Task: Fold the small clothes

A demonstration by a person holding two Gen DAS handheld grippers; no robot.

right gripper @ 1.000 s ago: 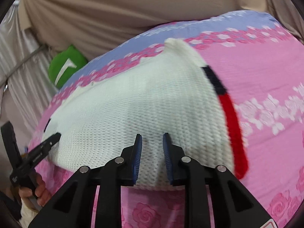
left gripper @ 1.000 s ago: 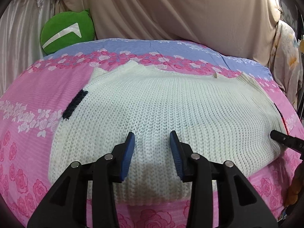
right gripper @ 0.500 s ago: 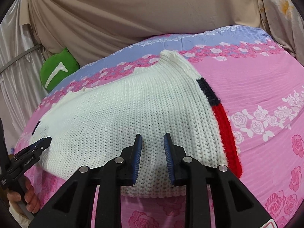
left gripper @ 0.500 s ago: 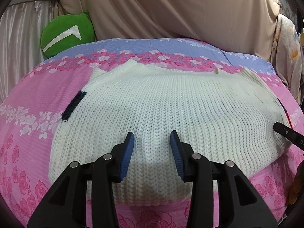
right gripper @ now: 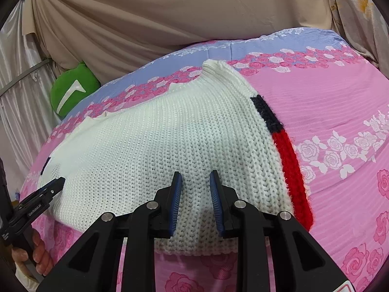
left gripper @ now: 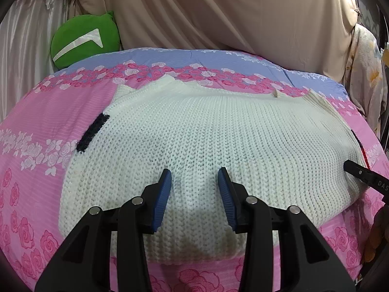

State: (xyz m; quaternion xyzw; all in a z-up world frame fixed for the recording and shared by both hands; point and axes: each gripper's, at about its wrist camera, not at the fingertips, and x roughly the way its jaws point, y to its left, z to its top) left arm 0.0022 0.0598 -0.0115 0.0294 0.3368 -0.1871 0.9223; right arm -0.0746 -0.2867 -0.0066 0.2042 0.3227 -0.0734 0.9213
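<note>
A white knit sweater (left gripper: 206,131) lies spread flat on the pink floral bedspread (left gripper: 43,112), with a dark blue patch (left gripper: 92,132) at its left edge. In the right wrist view the sweater (right gripper: 170,143) shows a navy and red stripe (right gripper: 289,155) along its right edge. My left gripper (left gripper: 194,177) is open and empty, over the sweater's near hem. My right gripper (right gripper: 195,182) is open and empty, over the near right part of the sweater. Each gripper shows at the edge of the other's view.
A green round cushion (left gripper: 83,40) sits at the back left against beige drapes (left gripper: 218,12). A floral cloth (left gripper: 364,73) hangs at the right. The bedspread (right gripper: 328,102) extends to the right of the sweater. The person's hand (right gripper: 31,258) holds the left gripper's handle.
Both grippers have pulled back and risen slightly, so more of the bed and drapes shows. The right view has swung level. The sweater has not moved.
</note>
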